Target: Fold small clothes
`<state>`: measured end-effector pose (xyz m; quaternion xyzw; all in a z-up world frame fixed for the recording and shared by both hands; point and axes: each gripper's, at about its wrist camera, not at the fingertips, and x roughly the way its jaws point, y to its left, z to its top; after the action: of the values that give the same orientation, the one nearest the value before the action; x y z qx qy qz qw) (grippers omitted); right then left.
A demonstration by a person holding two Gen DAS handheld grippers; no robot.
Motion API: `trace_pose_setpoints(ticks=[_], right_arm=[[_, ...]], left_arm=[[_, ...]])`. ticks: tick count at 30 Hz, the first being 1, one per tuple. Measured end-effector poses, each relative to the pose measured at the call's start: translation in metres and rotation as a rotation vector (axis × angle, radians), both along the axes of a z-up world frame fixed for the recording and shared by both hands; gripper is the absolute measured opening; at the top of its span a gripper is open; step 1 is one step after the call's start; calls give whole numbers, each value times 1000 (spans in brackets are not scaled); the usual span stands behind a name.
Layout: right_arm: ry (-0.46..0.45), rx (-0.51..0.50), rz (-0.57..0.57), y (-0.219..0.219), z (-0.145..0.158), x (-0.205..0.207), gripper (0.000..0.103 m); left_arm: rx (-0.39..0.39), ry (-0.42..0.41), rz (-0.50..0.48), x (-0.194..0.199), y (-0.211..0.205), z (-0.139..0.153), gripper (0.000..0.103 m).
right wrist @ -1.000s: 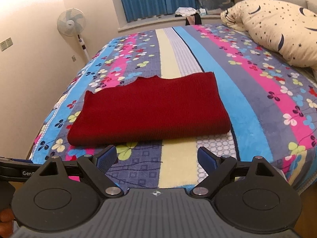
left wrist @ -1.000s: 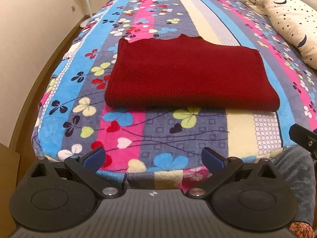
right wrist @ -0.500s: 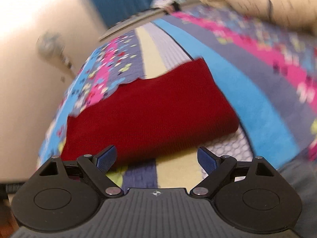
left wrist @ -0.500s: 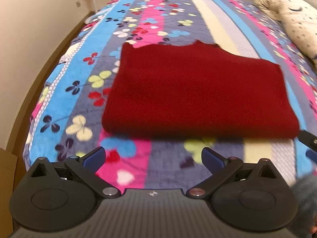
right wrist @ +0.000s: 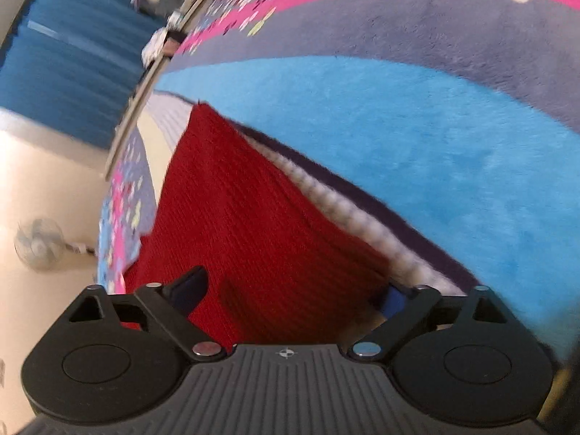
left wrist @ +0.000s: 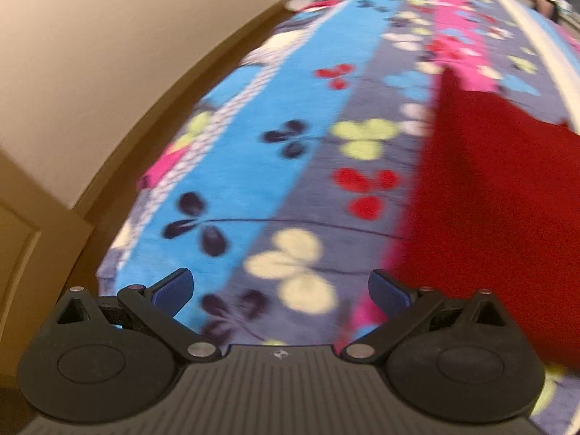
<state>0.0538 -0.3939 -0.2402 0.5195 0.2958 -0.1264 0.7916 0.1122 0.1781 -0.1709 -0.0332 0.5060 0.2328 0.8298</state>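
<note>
Red sweater lies folded flat on the bed; in my right view it fills lower centre, its corner between the right gripper fingers, which are opening (not pressing). Left gripper, fingers released, sees the sweater's edge at right.

A bed with a striped floral blanket stands beside cream walls, blue curtains and a fan.

Ribbed knit red sweater on fuzzy fleece blanket
</note>
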Motion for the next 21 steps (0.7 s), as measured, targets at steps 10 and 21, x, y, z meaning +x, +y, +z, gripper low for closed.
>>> trace_pose_setpoints(ticks=[10, 21], right_arm=[[-58, 101, -61, -3, -6, 2, 19], [28, -679, 231, 122, 132, 63, 15]], left_arm=[[-41, 56, 42, 4, 35, -39, 103], [-150, 66, 41, 6, 52, -41, 103]])
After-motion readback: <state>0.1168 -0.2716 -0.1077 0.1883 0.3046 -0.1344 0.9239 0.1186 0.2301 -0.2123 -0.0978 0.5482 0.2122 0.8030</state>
